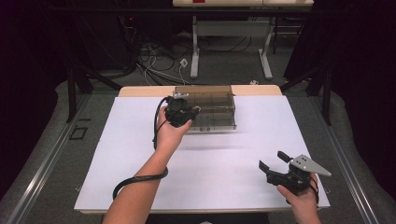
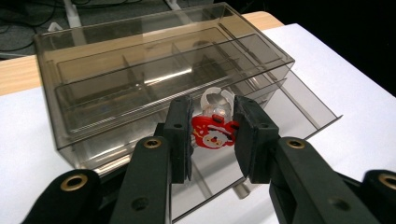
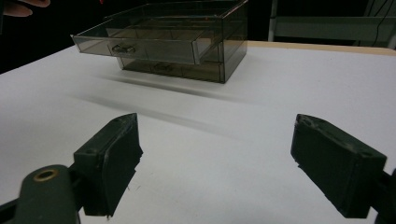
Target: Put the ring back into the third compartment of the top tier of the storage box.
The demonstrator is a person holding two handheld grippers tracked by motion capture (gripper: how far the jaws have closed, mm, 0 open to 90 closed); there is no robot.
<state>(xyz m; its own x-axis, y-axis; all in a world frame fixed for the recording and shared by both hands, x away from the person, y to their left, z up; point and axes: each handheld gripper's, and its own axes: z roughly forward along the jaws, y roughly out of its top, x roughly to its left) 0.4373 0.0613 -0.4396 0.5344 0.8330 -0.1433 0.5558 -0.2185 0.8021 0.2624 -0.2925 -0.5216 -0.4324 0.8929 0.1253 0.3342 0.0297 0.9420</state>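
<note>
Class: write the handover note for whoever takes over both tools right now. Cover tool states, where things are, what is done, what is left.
Left tool: shut on a small red charm with a clear ring, held above the open drawer of the smoked plastic organizer.
Right tool: open, holding nothing, low over the white table near its front right.
Done: drawer pulled out, charm picked up.
Left, probably: drop the charm into the drawer, then close it.

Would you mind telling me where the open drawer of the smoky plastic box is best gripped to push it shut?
Take the small handle at the middle of the drawer front, coming from the front side: it juts toward the free right claw, and the panel around it is flat.
</note>
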